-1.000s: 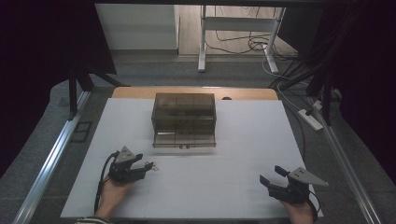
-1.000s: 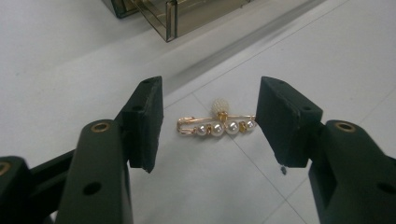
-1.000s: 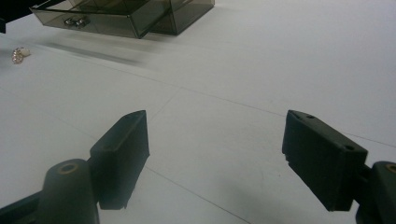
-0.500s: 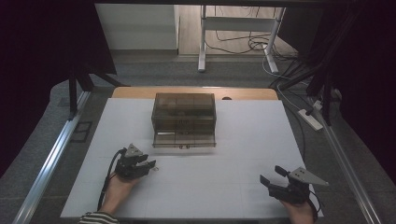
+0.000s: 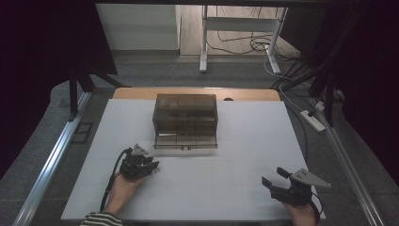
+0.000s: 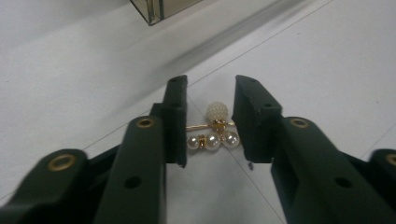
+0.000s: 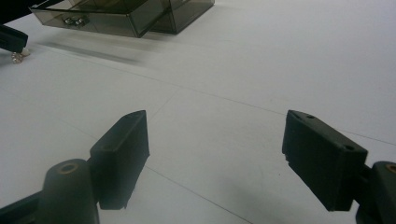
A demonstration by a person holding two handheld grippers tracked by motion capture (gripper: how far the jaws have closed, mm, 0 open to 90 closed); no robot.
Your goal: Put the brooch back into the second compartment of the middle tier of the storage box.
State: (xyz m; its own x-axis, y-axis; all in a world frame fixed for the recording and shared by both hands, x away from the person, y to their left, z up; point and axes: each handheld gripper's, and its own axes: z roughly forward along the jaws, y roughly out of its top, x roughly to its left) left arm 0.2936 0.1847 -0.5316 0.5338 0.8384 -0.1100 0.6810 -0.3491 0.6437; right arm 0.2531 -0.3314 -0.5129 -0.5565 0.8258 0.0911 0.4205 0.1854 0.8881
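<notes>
A small gold piece of jewellery with white pearls (image 6: 212, 135) lies on the white table (image 5: 235, 141). My left gripper (image 6: 210, 88) stands astride it, one black pad on each side. The jaws have just been closing around the jewellery, and a thin gap still shows at the left pad, so the gripper is open. In the high view the left gripper (image 5: 151, 167) sits left of centre, in front of a smoked clear drawer box (image 5: 186, 113). My right gripper (image 5: 272, 175) rests wide open at the near right with nothing between its fingers (image 7: 123, 140).
The box's bottom drawer (image 5: 186, 140) is pulled out toward me; the drawer (image 7: 107, 16) also appears far left in the right gripper view. Metal rails run along both table sides. Cables and a power strip (image 5: 313, 120) lie right of the table.
The left gripper has shifted slightly forward and to the right, and its jaws have narrowed. The right gripper has stayed put.
</notes>
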